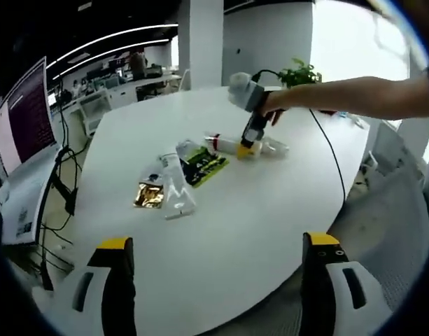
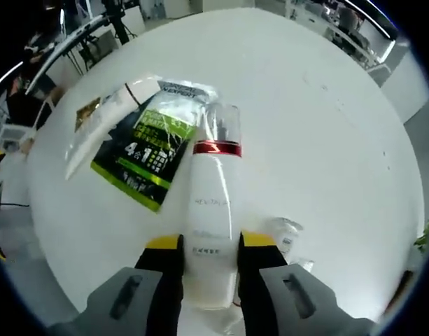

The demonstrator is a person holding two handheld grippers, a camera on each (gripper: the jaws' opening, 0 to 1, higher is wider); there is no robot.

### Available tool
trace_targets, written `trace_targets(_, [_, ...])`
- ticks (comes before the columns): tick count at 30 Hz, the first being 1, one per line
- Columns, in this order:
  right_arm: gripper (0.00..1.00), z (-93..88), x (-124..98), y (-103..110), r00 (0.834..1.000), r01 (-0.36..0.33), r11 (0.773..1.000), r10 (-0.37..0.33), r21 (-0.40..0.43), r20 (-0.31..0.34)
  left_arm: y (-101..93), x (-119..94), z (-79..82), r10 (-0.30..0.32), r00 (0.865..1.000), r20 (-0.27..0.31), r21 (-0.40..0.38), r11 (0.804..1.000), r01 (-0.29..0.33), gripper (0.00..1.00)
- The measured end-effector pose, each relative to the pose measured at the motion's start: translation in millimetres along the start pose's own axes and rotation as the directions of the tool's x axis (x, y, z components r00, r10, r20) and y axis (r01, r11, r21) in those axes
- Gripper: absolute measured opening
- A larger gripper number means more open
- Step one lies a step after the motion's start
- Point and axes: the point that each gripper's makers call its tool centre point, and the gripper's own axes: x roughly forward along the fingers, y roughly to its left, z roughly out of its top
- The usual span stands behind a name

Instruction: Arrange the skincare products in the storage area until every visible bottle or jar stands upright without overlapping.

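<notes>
Right gripper view: white round tabletop; glossy green-black sachet flat; smooth white cylindrical bottle lying mid-tabletop, clear cap pointing away, clamped between right gripper jaws. Left gripper jaws wide over the near edge.

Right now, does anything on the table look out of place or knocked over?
Yes. The white bottle with the red band and clear cap lies on its side, with the right tool closed around its body. The green and black packet and clear sachets lie flat, overlapping in a loose heap.
</notes>
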Motion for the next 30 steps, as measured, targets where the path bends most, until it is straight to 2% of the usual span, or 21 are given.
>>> trace_targets(8, [0.28, 0.7, -0.4, -2.5, 0.999, -0.013, 1.000, 0.013, 0.020, 0.032, -10.7, 38.7, 32.8, -0.079, 0.997, 0.025, -0.004, 0.997, 0.080, 0.92])
trace_targets(12, [0.28, 1.0, 0.3, -2.1, 0.999, -0.019, 0.999, 0.018, 0.025, 0.038, -12.5, 58.3, 48.0, -0.094, 0.995, 0.038, -0.008, 0.996, 0.094, 0.92])
trace_targets(15, [0.28, 1.3, 0.2, -1.8, 0.999, -0.015, 1.000, 0.014, 0.020, 0.038, -11.2, 75.3, 56.0, -0.102, 0.994, 0.043, -0.042, 0.994, 0.104, 0.92])
trace_targets(17, [0.28, 1.6, 0.1, -2.5, 0.999, -0.018, 1.000, 0.017, 0.023, 0.040, -10.1, 86.8, 57.2, -0.102, 0.995, 0.024, -0.073, 0.992, 0.103, 0.91])
trace_targets(19, [0.28, 2.5, 0.5, -3.9, 0.999, -0.024, 0.999, 0.022, 0.028, 0.043, -11.9, 96.0, 58.2, -0.118, 0.993, 0.008, -0.058, 0.991, 0.119, 0.91])
trace_targets(24, [0.28, 2.7, 0.6, -2.8, 0.999, -0.032, 0.999, 0.030, 0.035, 0.044, -10.2, 106.8, 56.4, -0.127, 0.992, -0.006, -0.074, 0.989, 0.126, 0.90])
trace_targets(27, [0.28, 1.6, 0.0, -1.2, 0.998, -0.040, 0.999, 0.038, 0.037, 0.040, -7.3, 111.9, 51.0, -0.126, 0.992, -0.020, -0.090, 0.988, 0.124, 0.90])
trace_targets(30, [0.28, -2.7, -3.2, 3.9, 0.996, -0.085, 0.993, 0.082, 0.082, 0.046, -8.4, 112.8, 43.0, -0.142, 0.989, -0.035, -0.111, 0.984, 0.138, 0.90])
